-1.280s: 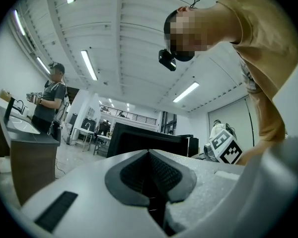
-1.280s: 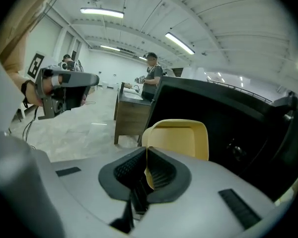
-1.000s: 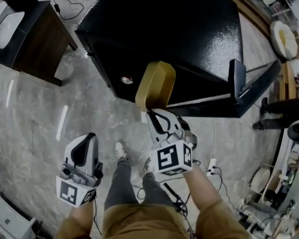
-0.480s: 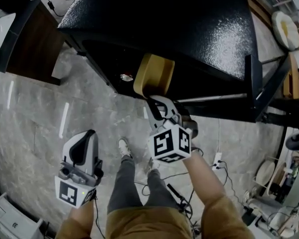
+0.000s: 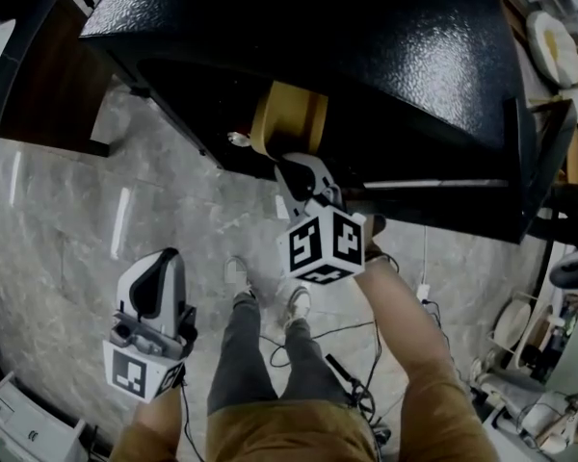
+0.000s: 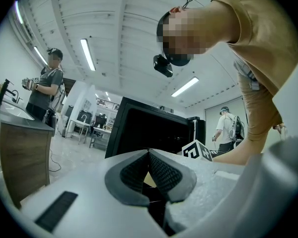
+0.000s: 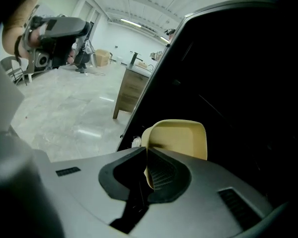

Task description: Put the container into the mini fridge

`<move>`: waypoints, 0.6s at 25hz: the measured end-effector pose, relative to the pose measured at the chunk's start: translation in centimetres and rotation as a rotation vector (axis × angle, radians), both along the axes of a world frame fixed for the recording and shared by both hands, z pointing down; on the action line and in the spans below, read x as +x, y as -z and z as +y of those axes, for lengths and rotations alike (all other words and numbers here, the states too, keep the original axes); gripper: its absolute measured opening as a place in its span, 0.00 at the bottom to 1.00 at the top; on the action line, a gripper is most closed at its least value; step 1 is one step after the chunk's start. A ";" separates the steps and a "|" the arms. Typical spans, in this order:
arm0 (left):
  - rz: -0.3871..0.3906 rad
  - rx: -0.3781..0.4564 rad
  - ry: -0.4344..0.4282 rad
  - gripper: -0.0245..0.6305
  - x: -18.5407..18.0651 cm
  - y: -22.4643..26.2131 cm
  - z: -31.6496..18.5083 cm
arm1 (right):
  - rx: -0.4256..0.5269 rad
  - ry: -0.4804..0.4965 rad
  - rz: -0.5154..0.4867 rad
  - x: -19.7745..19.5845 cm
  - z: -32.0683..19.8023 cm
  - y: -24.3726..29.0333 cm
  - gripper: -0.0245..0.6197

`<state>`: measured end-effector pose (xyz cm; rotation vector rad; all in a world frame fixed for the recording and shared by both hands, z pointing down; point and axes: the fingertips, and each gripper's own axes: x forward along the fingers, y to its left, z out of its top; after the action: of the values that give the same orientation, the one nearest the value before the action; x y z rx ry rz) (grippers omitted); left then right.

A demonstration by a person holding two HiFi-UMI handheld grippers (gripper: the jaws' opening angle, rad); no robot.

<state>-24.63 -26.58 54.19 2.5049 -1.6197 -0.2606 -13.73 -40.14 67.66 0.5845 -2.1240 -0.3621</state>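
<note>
The tan plastic container hangs upright at the dark opening of the black mini fridge. My right gripper is shut on its near rim, just below the fridge's front edge. In the right gripper view the container stands right past the jaws of the right gripper, with the fridge's dark inside behind it. My left gripper hangs low at the left over the floor, shut and holding nothing. In its own view the left gripper faces the fridge from the side.
The fridge door stands open at the right. A dark wooden cabinet is at the far left. A small silvery part sits at the fridge's lower front corner. Cables lie by the person's feet. Other people stand far off.
The right gripper has carried the container down and forward, from in front of the fridge to its opening. The left gripper has sunk a little. The fridge now fills more of the head view.
</note>
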 end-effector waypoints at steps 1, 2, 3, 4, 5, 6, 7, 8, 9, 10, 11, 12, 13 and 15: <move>0.006 0.002 0.000 0.04 0.0 0.0 -0.2 | 0.010 0.007 0.012 -0.1 -0.4 -0.2 0.05; 0.007 0.003 0.000 0.04 0.0 -0.1 -0.4 | 0.018 0.014 0.022 -0.2 -0.8 -0.3 0.05; -0.003 0.001 0.000 0.04 -0.1 -0.3 -0.5 | 0.025 0.021 0.032 -0.3 -1.1 -0.4 0.05; -0.015 0.000 0.001 0.04 -0.2 -0.5 -0.7 | 0.030 0.027 0.041 -0.4 -1.5 -0.6 0.05; -0.022 0.001 0.004 0.04 -0.3 -0.6 -0.9 | 0.034 0.032 0.050 -0.4 -1.9 -0.8 0.05; -0.025 0.004 0.007 0.04 -0.4 -0.6 -1.1 | 0.035 0.035 0.059 -0.5 -2.2 -1.0 0.05; -0.025 0.007 0.010 0.04 -0.5 -0.6 -1.4 | 0.035 0.035 0.066 -0.5 -2.6 -1.3 0.05; -0.024 0.010 0.011 0.04 -0.5 -0.7 -1.6 | 0.032 0.033 0.074 -0.5 -3.1 -1.6 0.05; -0.022 0.011 0.012 0.04 -0.6 -0.7 -1.8 | 0.030 0.031 0.083 -0.5 -3.5 -2.0 0.05; -0.020 0.012 0.012 0.04 -0.5 -0.8 -2.0 | 0.029 0.029 0.094 -0.5 -3.9 -2.4 0.05; -0.018 0.013 0.010 0.04 -0.4 -0.9 -2.1 | 0.030 0.029 0.107 -0.5 -4.3 -2.8 0.05; -0.016 0.014 0.008 0.04 -0.3 -0.9 -2.3 | 0.031 0.030 0.122 -0.6 -4.7 -3.2 0.05; -0.012 0.015 0.005 0.04 -0.2 -0.9 -2.4 | 0.033 0.034 0.136 -0.7 -5.0 -3.5 0.05; -0.006 0.015 -0.001 0.04 0.0 -0.9 -2.6 | 0.038 0.042 0.168 -1.0 -5.5 -4.0 0.05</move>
<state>-24.60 -29.17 55.05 2.5202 -1.6244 -0.2661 -14.70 -45.61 71.61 0.5134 -1.9743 -0.4599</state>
